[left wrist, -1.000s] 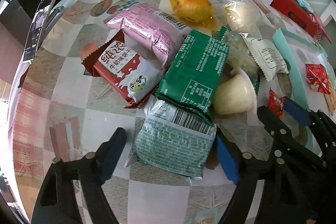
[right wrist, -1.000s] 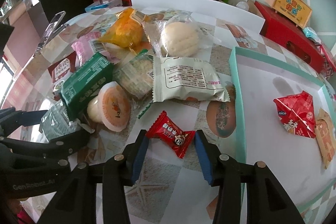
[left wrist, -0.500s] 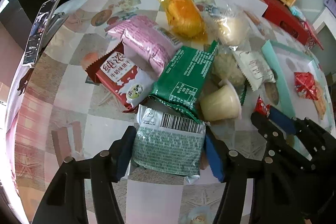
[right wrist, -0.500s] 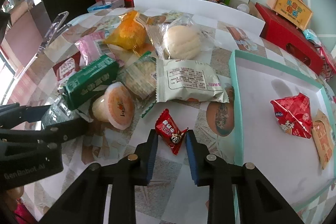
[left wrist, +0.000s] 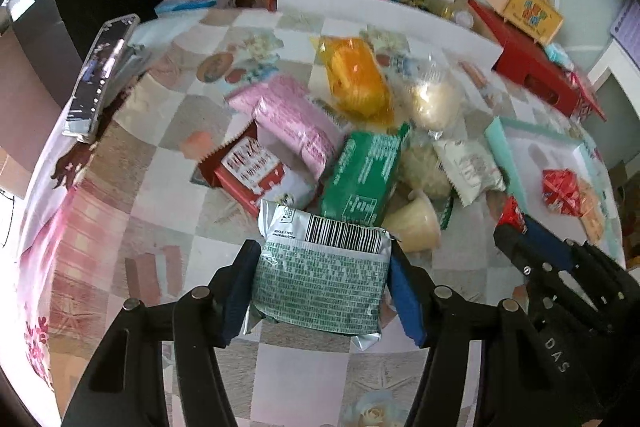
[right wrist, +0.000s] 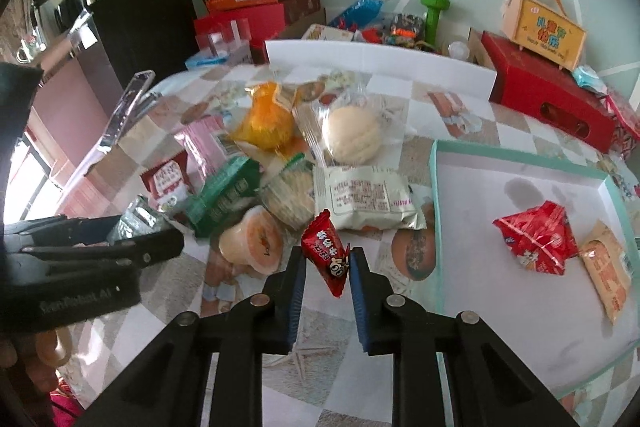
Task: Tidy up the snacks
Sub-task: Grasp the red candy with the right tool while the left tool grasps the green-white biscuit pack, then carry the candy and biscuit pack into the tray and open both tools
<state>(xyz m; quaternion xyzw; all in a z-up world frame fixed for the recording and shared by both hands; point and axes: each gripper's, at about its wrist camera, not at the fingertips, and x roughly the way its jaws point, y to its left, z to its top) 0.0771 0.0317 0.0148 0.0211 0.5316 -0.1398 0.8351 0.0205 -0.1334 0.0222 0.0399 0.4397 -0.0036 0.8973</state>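
Note:
My left gripper (left wrist: 320,287) is shut on a silver-green snack packet (left wrist: 320,279) and holds it above the table. My right gripper (right wrist: 326,269) is shut on a small red candy wrapper (right wrist: 326,253), lifted off the table. A pile of snacks lies ahead: a green packet (left wrist: 364,171), a pink packet (left wrist: 292,127), a red-white packet (left wrist: 260,175), an orange bag (right wrist: 266,121), a bun in clear wrap (right wrist: 352,135), a white packet (right wrist: 364,199) and a jelly cup (right wrist: 252,247). A teal-rimmed tray (right wrist: 436,211) at right holds a red packet (right wrist: 538,243) and an orange packet (right wrist: 606,273).
A phone on a stand (left wrist: 100,79) stands at the table's left edge. A white board (right wrist: 376,61) runs along the back. Red boxes (right wrist: 548,99), a yellow carry box (right wrist: 546,27), a green dumbbell (right wrist: 434,11) and a blue bottle (right wrist: 360,7) crowd the back.
My left gripper closed on the silver-green packet and lifted it. My right gripper closed on the red candy and raised it off the table.

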